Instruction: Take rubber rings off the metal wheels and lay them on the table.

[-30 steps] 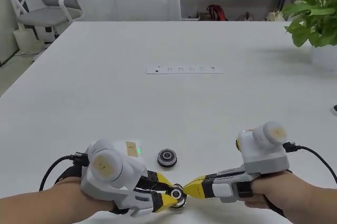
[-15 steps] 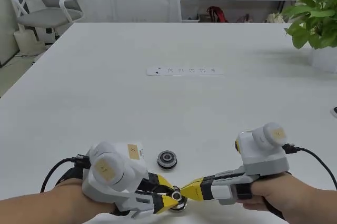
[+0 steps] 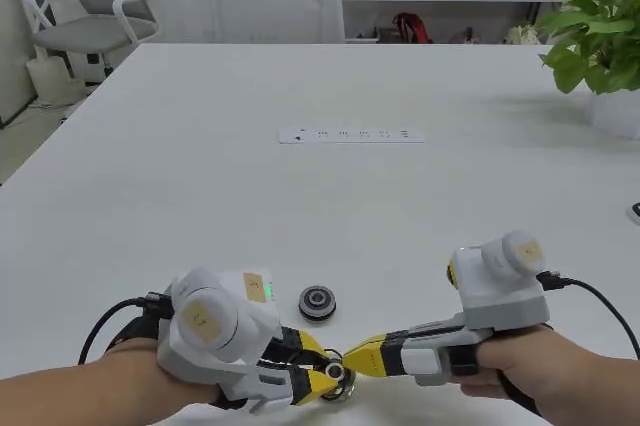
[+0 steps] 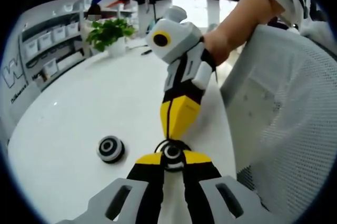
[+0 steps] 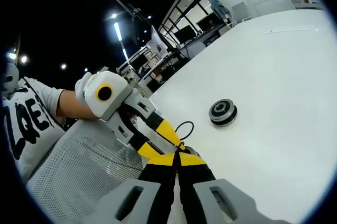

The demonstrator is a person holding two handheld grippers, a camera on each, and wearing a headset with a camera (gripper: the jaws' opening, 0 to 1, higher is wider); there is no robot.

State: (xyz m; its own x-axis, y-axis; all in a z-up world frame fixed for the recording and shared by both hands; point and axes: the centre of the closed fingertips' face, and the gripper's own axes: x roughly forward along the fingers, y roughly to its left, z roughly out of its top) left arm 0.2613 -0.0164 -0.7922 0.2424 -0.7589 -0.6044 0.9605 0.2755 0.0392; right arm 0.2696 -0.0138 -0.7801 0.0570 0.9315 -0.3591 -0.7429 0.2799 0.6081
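Down at the bottom centre of the head view, the two grippers meet nose to nose. The left gripper (image 3: 318,374) comes in from the lower left, its yellow-tipped jaws clamped on a metal wheel (image 3: 336,374) just above the white table (image 3: 300,216). In the left gripper view that wheel (image 4: 172,152) sits low in the middle, pinched between the jaws of this gripper (image 4: 172,159).

The right gripper (image 3: 358,358) reaches in from the lower right. Its jaws are pressed together, and in the left gripper view their yellow tips come down from above onto the thin black rubber ring (image 4: 171,142) looped at the wheel's top edge. In the right gripper view its own jaws (image 5: 178,156) are likewise closed at the bottom centre, with the thin black loop just past their tips.

A second wheel (image 3: 317,300) lies flat on the table just above the pair, ring on, touched by nobody. A power strip (image 3: 350,134) sits mid-frame, with a plant (image 3: 598,21) at the upper right and a chair (image 3: 85,21) at the upper left.
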